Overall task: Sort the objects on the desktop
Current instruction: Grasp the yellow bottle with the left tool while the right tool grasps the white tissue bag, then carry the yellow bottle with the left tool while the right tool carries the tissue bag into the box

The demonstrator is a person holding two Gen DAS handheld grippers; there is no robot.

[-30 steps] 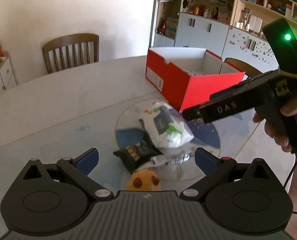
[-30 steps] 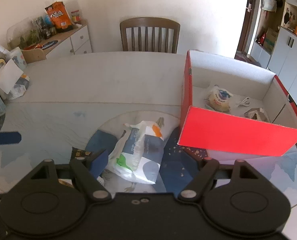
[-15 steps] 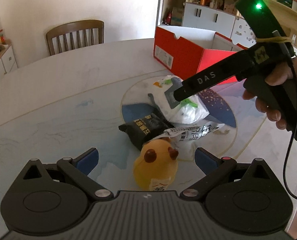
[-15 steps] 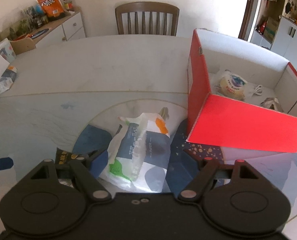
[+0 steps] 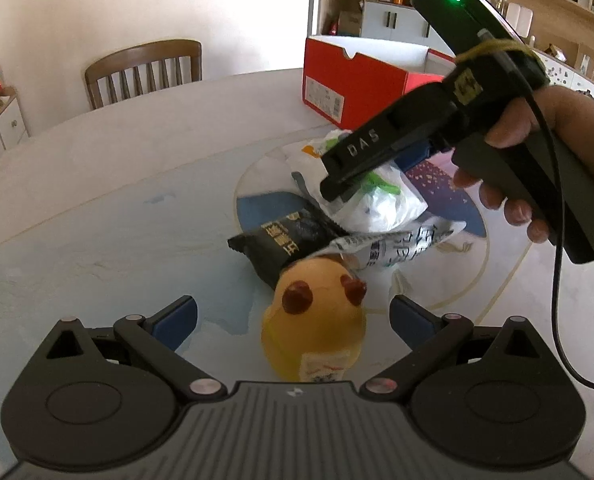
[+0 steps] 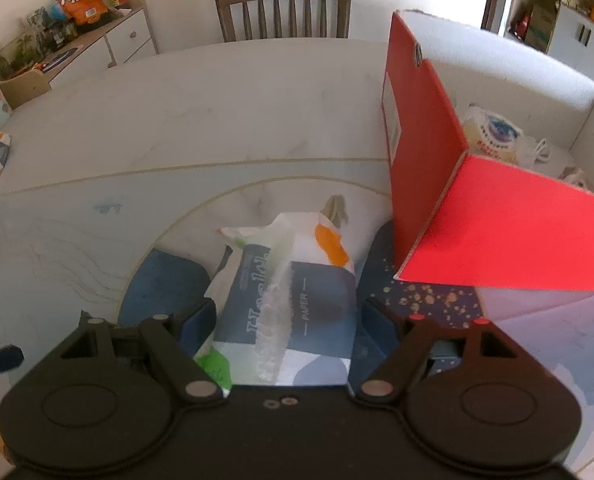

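Observation:
A yellow plush toy (image 5: 315, 320) with brown ears lies on the table between the open fingers of my left gripper (image 5: 293, 316), not touched. Behind it lie a black snack packet (image 5: 285, 240), a white printed wrapper (image 5: 397, 244) and a white tissue pack (image 5: 373, 196). My right gripper (image 6: 285, 320) is open and straddles the tissue pack (image 6: 289, 292); in the left wrist view it hangs over the pack (image 5: 337, 184). The open red box (image 6: 477, 208) stands to the right and holds a round packet (image 6: 493, 132) and a cable.
A wooden chair (image 6: 283, 10) stands at the table's far side. A sideboard (image 6: 77, 48) with snack bags is at the far left. Cabinets and shelves (image 5: 537, 12) line the right wall. The right gripper's cable (image 5: 565, 280) hangs near the table edge.
My left gripper has drawn back, so the plush toy now lies between its fingers. My right gripper has moved forward and down over the tissue pack.

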